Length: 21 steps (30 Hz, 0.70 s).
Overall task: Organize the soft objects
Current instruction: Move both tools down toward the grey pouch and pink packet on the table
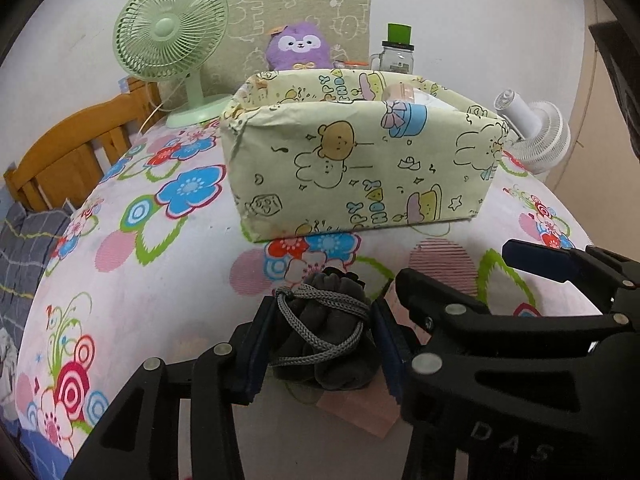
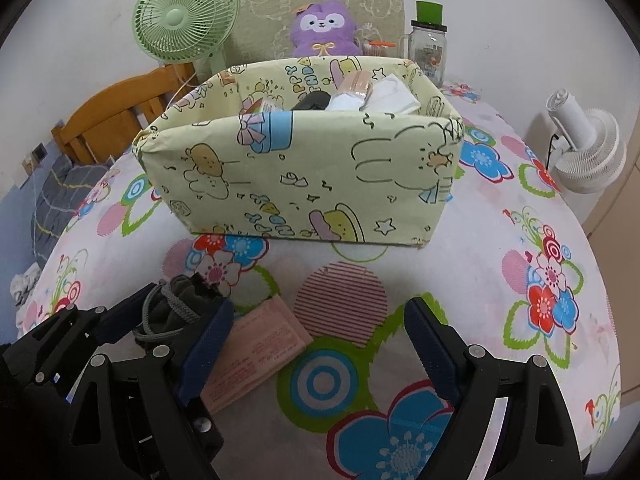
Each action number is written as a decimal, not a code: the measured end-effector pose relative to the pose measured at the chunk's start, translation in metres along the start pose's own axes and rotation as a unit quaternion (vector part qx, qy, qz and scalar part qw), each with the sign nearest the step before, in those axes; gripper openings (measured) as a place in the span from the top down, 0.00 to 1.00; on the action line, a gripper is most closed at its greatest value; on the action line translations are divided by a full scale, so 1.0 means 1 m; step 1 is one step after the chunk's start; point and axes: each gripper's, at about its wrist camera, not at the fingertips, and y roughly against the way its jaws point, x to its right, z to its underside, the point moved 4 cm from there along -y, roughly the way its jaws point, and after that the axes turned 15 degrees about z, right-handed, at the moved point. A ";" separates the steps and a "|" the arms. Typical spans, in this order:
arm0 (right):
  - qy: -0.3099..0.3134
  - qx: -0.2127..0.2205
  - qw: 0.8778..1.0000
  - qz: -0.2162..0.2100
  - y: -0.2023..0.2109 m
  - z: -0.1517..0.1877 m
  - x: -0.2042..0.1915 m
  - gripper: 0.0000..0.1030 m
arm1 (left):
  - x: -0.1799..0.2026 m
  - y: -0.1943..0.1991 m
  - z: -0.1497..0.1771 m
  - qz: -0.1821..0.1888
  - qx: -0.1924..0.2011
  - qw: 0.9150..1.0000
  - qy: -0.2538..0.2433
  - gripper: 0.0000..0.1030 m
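Note:
A dark grey drawstring pouch (image 1: pixel 326 338) sits between the pads of my left gripper (image 1: pixel 320 344), which is shut on it just above the flowered cloth. The pouch also shows in the right wrist view (image 2: pixel 180 308). A flat pink packet (image 2: pixel 256 352) lies on the cloth under and beside the pouch; its corner shows in the left wrist view (image 1: pixel 360 412). My right gripper (image 2: pixel 320 356) is open and empty, its left pad over the packet's edge. A pale yellow cartoon-print box (image 2: pixel 304 168) stands behind, holding several soft items; it also shows in the left wrist view (image 1: pixel 360 160).
A green fan (image 1: pixel 172 36), a purple plush toy (image 1: pixel 300 46) and a glass jar with a green lid (image 1: pixel 396 54) stand behind the box. A white fan (image 2: pixel 588 152) is at the right. A wooden bed frame (image 1: pixel 72 152) lies left of the round table (image 1: pixel 168 320).

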 end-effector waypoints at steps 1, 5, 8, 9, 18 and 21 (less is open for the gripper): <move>0.000 0.000 1.000 -0.001 0.000 0.001 0.001 0.13 | 0.001 0.001 0.001 0.001 0.000 1.000 0.001 0.53; -0.003 -0.002 1.000 -0.003 0.003 0.006 0.004 0.13 | 0.010 0.003 0.005 0.014 -0.003 1.000 0.002 0.53; -0.005 -0.001 1.000 -0.001 0.006 0.009 0.008 0.13 | 0.018 0.004 0.008 0.017 -0.005 1.000 0.000 0.53; -0.007 -0.001 1.000 -0.001 0.007 0.011 0.010 0.13 | 0.019 0.004 0.008 0.017 -0.005 1.000 0.000 0.53; -0.017 -0.007 1.000 -0.003 0.013 0.020 0.017 0.13 | 0.020 0.013 0.013 0.000 0.003 1.000 -0.006 0.53; -0.015 -0.008 1.000 0.003 0.016 0.022 0.015 0.13 | 0.015 0.015 0.015 -0.001 0.003 1.000 -0.009 0.53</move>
